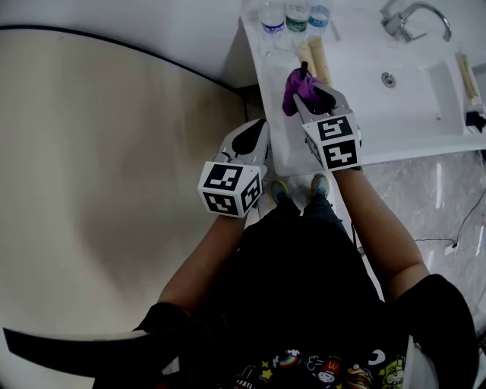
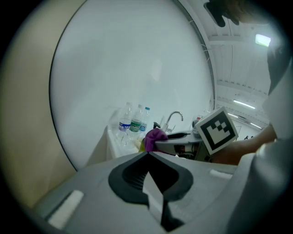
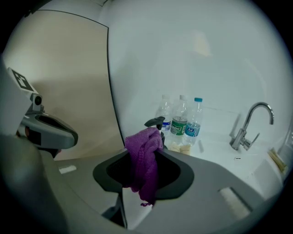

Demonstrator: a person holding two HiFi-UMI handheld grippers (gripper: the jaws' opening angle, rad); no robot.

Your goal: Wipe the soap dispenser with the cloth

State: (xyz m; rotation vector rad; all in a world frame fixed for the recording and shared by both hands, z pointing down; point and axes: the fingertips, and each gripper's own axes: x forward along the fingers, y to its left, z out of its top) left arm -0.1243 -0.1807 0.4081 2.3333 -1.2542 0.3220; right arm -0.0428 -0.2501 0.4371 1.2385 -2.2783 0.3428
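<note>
My right gripper [image 1: 307, 90] is shut on a purple cloth [image 1: 294, 89] over the left end of the white counter [image 1: 285, 144]. The cloth [image 3: 144, 157] hangs bunched from between the jaws. Just past it pokes up the soap dispenser's black pump head [image 3: 155, 122]; only that black top [image 1: 304, 68] shows in the head view, and the cloth hides the body. My left gripper [image 1: 256, 128] hovers left of the counter's edge, jaws shut with nothing in them. From the left gripper view [image 2: 149, 154], the cloth [image 2: 155, 135] and the right gripper show ahead.
Three water bottles [image 1: 295, 17] stand at the counter's back, against the large round mirror [image 3: 192, 59]. Beige rolled items [image 1: 316, 57] lie behind the dispenser. The sink basin [image 1: 402, 83] and chrome faucet [image 1: 414, 19] are to the right. The person's feet [image 1: 300, 188] stand below the counter.
</note>
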